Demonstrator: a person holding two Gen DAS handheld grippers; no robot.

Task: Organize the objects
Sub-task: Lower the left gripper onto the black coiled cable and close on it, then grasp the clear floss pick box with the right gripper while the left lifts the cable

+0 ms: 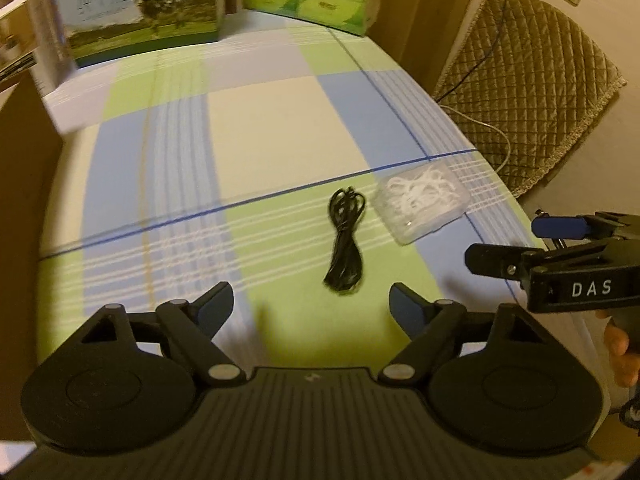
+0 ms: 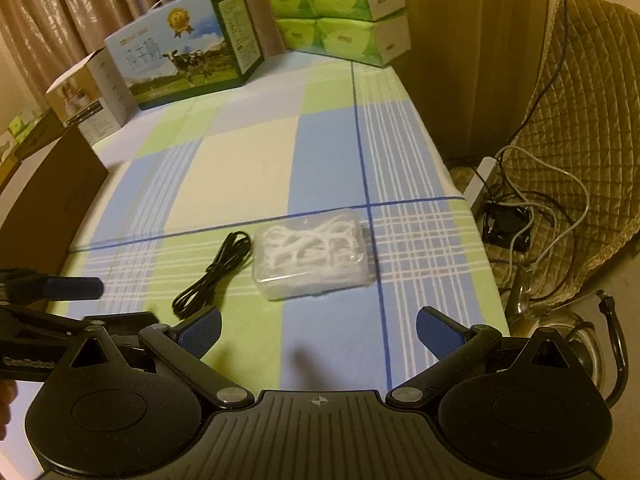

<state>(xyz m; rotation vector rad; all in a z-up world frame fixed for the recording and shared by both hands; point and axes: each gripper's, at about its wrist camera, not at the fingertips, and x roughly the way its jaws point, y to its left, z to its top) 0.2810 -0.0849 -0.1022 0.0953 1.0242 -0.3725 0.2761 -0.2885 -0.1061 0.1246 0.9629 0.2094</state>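
Above the near edge of the bench (image 1: pixel 260 132), the left gripper (image 1: pixel 312 306) points down at a slant with its two blue-padded fingers (image 1: pixel 216 306) spread apart and nothing between them. Just past its tips lies a black cable (image 1: pixel 346 244), bundled up in a long loop on a green square of the checked cloth that covers the bench. The cable does not touch the gripper.

The right gripper (image 2: pixel 318 334) hangs next to the left one, also tilted down toward the bench. Its fingers (image 2: pixel 202 330) are wide apart and it holds nothing. From the left camera it shows at the right edge, and a bit of the person's hand (image 1: pixel 620 354) shows under it. A little way in front of it sits a clear plastic box (image 2: pixel 312 258) full of small white picks. The box is just beside the cable, on its right, and lies flat near where two blue lines cross on the cloth.

Far back on the bench stand a blue carton with a cow picture (image 2: pixel 188 52) and a stack of green tissue packs (image 2: pixel 340 12). A small white box (image 2: pixel 92 96) stands left of the carton. Off the bench to the right, a brown quilted cover (image 2: pixel 580 120) hangs with loose wires (image 2: pixel 560 200) next to it.
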